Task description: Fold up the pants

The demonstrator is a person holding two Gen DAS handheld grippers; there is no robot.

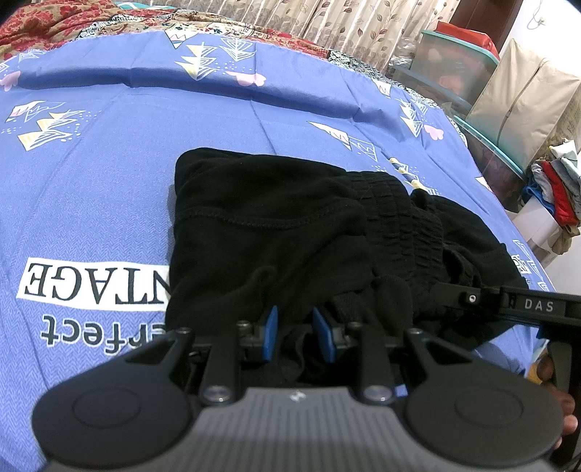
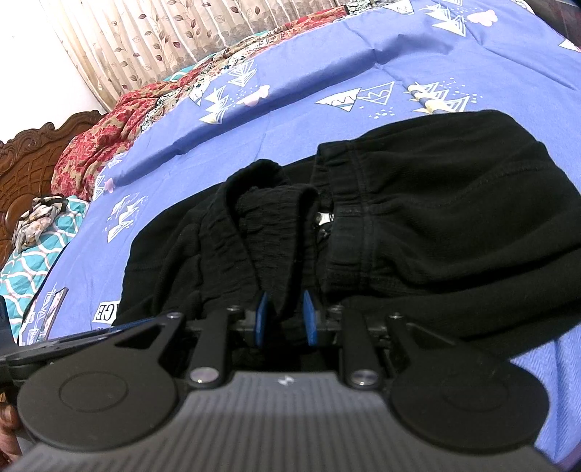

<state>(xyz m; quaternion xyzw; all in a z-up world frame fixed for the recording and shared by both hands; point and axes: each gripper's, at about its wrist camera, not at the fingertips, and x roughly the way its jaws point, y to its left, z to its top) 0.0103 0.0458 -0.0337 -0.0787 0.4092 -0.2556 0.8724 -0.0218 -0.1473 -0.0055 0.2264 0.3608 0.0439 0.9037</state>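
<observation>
Printed blue bedsheet [image 1: 109, 188] is covering the bed, white label with block lettering sitting at the left. Black pants [image 1: 276, 225] are lying bunched and partly folded on it, mid-bed, gathered waistband [image 1: 403, 225] facing up toward the right. Left gripper [image 1: 296, 326] is pinching a fold of the pants at their near edge, blue pads [image 1: 271, 323] pressing into the cloth. Right gripper [image 2: 285, 314] is clenching a ridge of the waistband (fabric running straight up between its pads). Right of the bed, plastic storage bins [image 1: 454, 69] are standing against a leaf-print curtain [image 1: 363, 21].
</observation>
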